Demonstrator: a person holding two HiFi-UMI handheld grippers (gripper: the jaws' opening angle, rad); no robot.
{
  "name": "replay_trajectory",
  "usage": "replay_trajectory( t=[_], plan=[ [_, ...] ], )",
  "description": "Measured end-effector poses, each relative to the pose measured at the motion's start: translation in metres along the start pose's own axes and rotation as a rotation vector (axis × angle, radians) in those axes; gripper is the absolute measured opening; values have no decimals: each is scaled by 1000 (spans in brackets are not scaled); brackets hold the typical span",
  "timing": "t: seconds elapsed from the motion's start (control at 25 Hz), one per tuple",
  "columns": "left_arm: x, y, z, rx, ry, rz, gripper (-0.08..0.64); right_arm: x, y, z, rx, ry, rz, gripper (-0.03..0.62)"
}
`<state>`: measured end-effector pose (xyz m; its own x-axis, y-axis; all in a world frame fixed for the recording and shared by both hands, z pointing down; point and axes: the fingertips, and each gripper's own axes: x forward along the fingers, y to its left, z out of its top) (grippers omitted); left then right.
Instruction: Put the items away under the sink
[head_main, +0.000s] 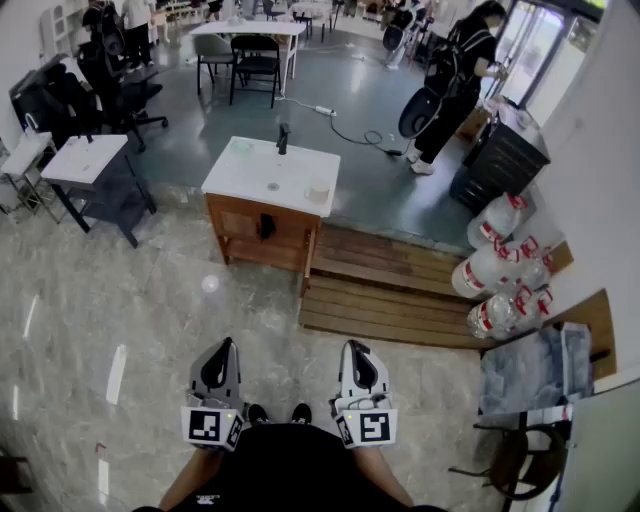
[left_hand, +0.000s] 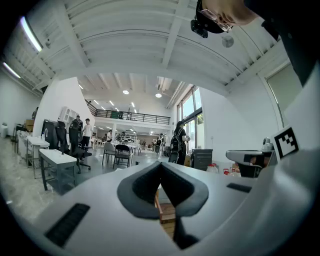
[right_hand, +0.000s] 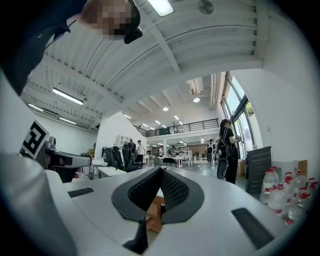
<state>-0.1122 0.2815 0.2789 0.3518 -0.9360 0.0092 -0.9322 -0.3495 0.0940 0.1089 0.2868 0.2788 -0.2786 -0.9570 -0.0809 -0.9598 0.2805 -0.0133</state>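
A sink cabinet (head_main: 262, 232) with a white top and a wooden base stands a few steps ahead on the marble floor. A black faucet (head_main: 283, 136) rises at its back edge, and a small pale cup-like item (head_main: 318, 190) sits on the top's right side. The cabinet front looks shut, with a dark handle. My left gripper (head_main: 228, 346) and right gripper (head_main: 352, 349) are held low and close to my body, far from the sink. Each one's jaws meet at the tip, shut on nothing. In the left gripper view (left_hand: 161, 164) and the right gripper view (right_hand: 161, 170) the pads touch.
A low wooden platform (head_main: 400, 285) lies right of the cabinet, with large water bottles (head_main: 500, 275) beyond it. A white table (head_main: 85, 158) and black office chairs (head_main: 110, 85) stand at left. A person with a backpack (head_main: 455, 70) stands by a black cabinet (head_main: 500, 160).
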Motion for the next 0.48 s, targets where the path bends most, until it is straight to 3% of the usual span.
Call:
replay_trajectory(
  t=[0.48],
  plan=[
    [8, -1, -3, 4, 18, -12, 6, 4, -3, 0, 10, -13, -2, 11]
  ],
)
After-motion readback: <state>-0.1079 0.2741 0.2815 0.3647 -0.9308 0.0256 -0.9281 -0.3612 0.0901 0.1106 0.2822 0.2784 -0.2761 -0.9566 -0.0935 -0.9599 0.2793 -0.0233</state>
